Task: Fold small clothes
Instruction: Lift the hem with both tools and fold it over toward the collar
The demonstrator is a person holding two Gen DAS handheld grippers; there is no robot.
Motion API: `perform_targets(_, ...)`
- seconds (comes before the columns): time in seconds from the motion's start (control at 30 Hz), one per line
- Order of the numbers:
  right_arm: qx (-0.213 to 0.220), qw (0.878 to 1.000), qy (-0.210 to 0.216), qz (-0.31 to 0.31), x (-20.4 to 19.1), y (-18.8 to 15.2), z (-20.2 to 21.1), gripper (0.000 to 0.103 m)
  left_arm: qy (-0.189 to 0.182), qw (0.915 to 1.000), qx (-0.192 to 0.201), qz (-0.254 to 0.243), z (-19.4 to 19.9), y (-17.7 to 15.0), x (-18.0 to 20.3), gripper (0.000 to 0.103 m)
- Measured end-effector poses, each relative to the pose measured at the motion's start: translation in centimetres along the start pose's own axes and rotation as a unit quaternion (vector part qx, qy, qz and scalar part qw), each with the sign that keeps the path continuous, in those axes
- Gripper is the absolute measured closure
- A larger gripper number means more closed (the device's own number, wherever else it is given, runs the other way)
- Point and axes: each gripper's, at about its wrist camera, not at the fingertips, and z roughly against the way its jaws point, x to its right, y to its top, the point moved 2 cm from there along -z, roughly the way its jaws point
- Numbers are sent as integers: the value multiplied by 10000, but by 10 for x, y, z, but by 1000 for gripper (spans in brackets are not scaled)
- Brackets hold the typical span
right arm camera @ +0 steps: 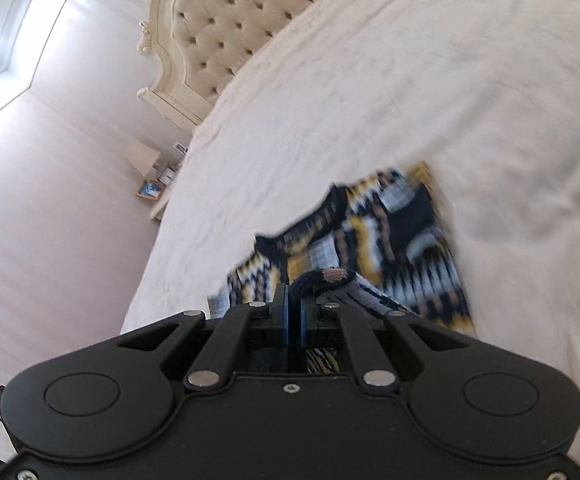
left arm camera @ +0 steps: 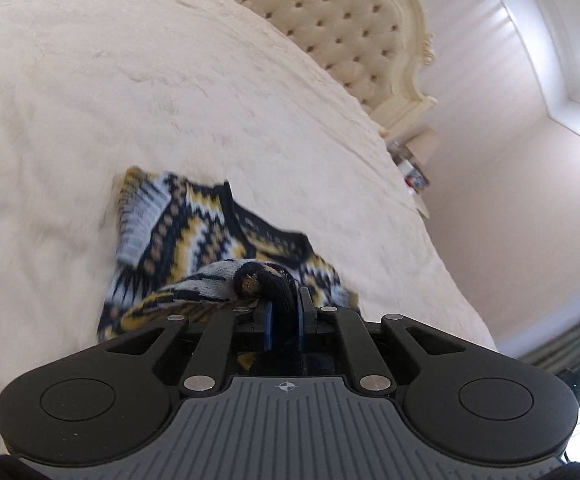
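A small knitted garment (left arm camera: pixel 194 232) in black, yellow and white zigzag pattern lies partly on the cream bedspread (left arm camera: pixel 130 80). My left gripper (left arm camera: pixel 284 304) is shut on a bunched dark edge of it, and that edge curls up over the blue pads. In the right wrist view the same knitted garment (right arm camera: pixel 393 240) stretches away from my right gripper (right arm camera: pixel 293 308), which is shut on another dark ribbed edge. Both held edges are raised off the bed while the far part of the garment hangs down toward the bedspread (right arm camera: pixel 409 80). The picture is blurred by motion.
A tufted cream headboard (left arm camera: pixel 349 28) stands at the far end of the bed. Bedside tables with small items sit by the pink wall (left arm camera: pixel 413 168) (right arm camera: pixel 150 184). Dark curtain fabric (left arm camera: pixel 569 344) shows at the right edge of the left wrist view.
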Motion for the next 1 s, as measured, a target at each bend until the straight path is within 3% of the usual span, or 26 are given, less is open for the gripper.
perform_targets(0.27, -290, 9995, -69, -55, 13, 58, -88, 91, 516, 9980, -121, 348, -68, 48, -10, 93)
perform_targets(0.6, -699, 9950, -655, -278, 43, 79, -162, 91, 1014, 9910, -728, 488, -138, 69, -41, 88)
perform_targets(0.73, -729, 9923, -841, -548, 51, 81, -178, 91, 1127, 9894, -741, 531, -148, 78, -55, 83)
perform_targets(0.8, -789, 9908, -930, -590, 56, 82, -187, 91, 1150, 9890, -622, 688, -148, 85, -65, 74)
perform_targets(0.87, -845, 9890, -1042, -630, 61, 84, -195, 89, 1200, 9882, -585, 755, -148, 93, -75, 74)
perform_targets(1.0, -920, 9857, -1184, -772, 70, 91, -208, 88, 1287, 9900, -499, 293, -145, 107, -73, 74)
